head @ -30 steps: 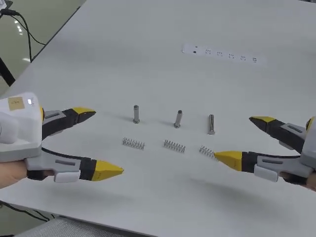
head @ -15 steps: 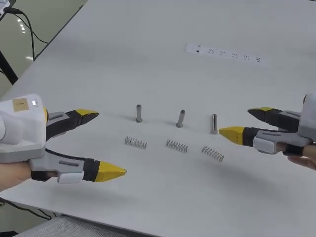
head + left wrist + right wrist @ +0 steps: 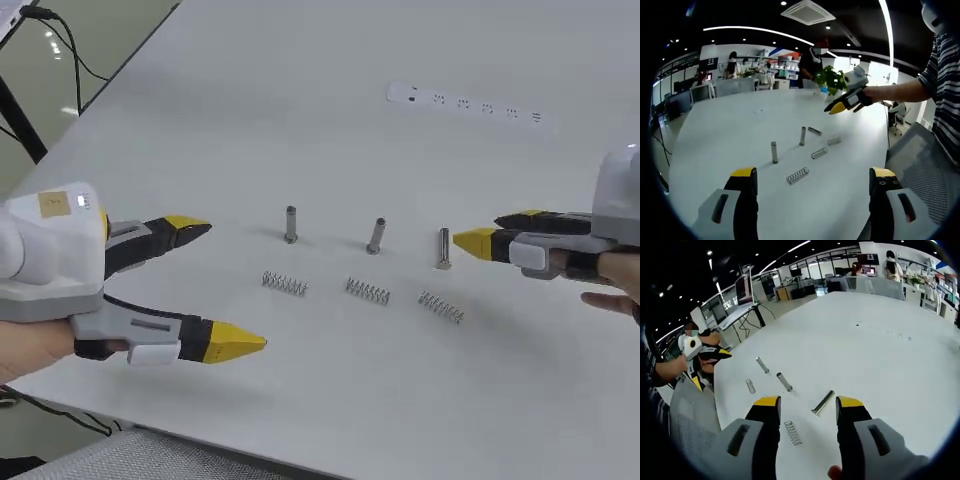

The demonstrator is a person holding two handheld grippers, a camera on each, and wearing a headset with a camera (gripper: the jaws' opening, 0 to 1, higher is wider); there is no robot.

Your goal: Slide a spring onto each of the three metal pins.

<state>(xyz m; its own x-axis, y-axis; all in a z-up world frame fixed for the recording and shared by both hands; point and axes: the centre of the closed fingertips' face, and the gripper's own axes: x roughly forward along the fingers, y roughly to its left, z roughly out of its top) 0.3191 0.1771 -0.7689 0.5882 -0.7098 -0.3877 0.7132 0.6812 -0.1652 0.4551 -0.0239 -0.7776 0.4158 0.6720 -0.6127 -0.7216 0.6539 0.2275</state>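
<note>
Ur right gripper (image 3: 495,230), mid-right of frame, is partly open, empty, tips just beside the rightmost pin (image 3: 443,248), prob. lining up to grab it. Ur left gripper (image 3: 232,284), lower left, is wide open, empty, idle. The springs (image 3: 367,291) lie in a row just below the pins (image 3: 376,236); none threaded yet.

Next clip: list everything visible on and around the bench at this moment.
Metal pins: three, silver, standing in a row mid-table.
Springs: three, silver, lying in a row, one in front of each pin, apart from them.
Power strip: one, white, far side of the table.
Table: one, white.
Mesh chair: one, grey, at the table's near edge.
Plant: one, green, beyond the table.
Left gripper: one, grey and black with yellow tips, open, left of the springs.
Right gripper: one, same colours, open, tips beside the right-hand pin.
</note>
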